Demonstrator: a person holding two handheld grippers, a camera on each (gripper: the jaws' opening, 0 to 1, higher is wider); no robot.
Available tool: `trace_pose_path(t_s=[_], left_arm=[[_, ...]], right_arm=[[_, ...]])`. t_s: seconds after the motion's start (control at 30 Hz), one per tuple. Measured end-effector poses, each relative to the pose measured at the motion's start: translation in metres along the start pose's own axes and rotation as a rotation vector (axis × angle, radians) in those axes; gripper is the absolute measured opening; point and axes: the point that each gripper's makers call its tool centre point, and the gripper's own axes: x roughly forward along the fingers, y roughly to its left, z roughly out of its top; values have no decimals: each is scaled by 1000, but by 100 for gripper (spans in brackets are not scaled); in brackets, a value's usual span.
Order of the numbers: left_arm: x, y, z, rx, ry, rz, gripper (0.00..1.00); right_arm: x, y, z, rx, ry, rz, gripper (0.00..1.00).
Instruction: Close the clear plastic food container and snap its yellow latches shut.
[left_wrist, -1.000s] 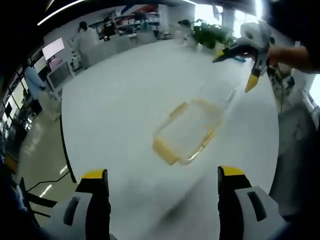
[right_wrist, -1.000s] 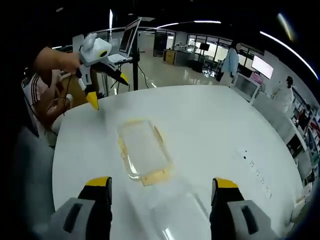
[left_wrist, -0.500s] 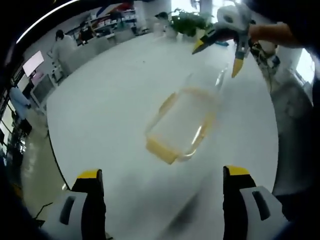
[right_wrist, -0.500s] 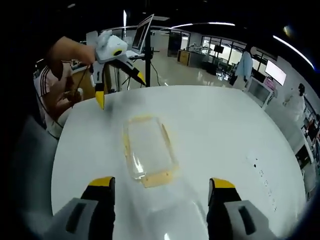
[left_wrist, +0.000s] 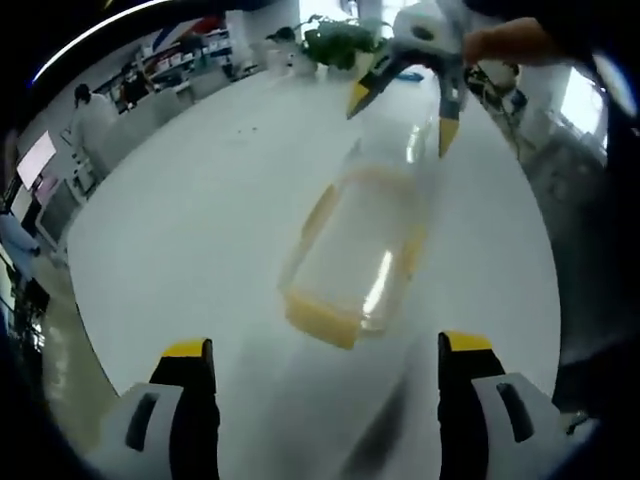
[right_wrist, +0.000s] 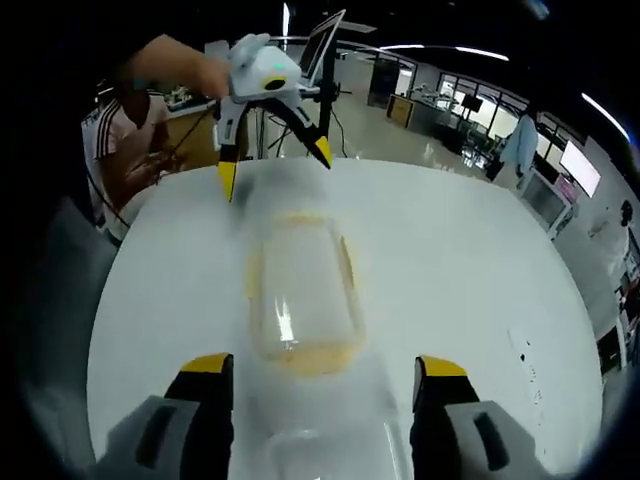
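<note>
No legible text, no labels, no brands, no numbers, no signs anywhere

Container (left_wrist: 355, 255) and its yellow latches (left_wrist: 320, 322) motion-blurred, latch state perhaps unreadable.

The clear plastic food container with yellow latches (left_wrist: 355, 255) (right_wrist: 300, 295) lies on the round white table (left_wrist: 200, 220) (right_wrist: 450, 260), between the 2 grippers.
</note>
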Motion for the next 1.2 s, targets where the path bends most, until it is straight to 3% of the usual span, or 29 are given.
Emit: trace_pose_path(t_s=[0.27,0.37,0.47,0.63,0.73,0.8,0.97,1.2], left_arm=[[20,4,-10,133,41,-63,70],[20,2,-5,156,35,-87,67],[23,0,-3,206,51,-95,60],[29,0,-10,301,85,-110,50],[33,-2,-11,293,80,-130,45],[35,-4,-12,337,90,-148,42],[37,-8,-6,382,72,-191,38],[41,-6,-8,334,84,-252,38]], right_arm=[[17,5,-5,-68,62,45,57],[24,9,-9,-126,95,72,54],[32,11,-17,-118,133,95,54],[40,10,-22,-137,175,112,42],[46,8,-20,-156,193,113,38],[50,9,-25,-154,230,129,37],[52,11,-22,-157,233,157,37],[55,9,-23,-141,233,190,37]])
